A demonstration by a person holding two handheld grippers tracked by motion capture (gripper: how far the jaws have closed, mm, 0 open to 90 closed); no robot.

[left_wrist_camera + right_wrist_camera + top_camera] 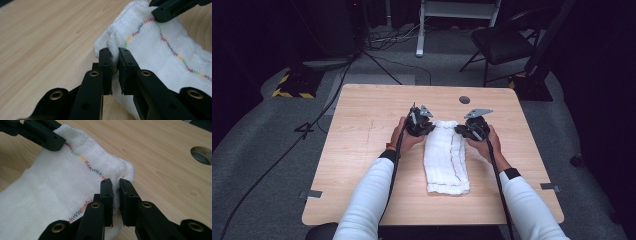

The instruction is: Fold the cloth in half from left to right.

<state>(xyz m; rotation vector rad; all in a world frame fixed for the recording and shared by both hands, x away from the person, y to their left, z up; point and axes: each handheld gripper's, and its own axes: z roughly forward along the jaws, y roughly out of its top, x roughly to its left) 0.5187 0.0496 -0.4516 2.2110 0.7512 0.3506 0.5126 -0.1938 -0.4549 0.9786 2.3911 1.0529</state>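
Left gripper [114,58] pinches far-left corner of white towel [444,157]; right gripper [115,188] pinches far-right corner; matched grips likely ready towel for folding toward person.

This looks like a lab or recording studio rather than a home. A bare wooden desk [362,150] stands alone on grey carpet [262,165], with black cables [312,125] trailing over the floor, yellow-and-black hazard tape [292,85] on a stand base, and dark curtained surroundings. A black folding chair [502,45] and a white equipment frame [422,30] stand behind it.
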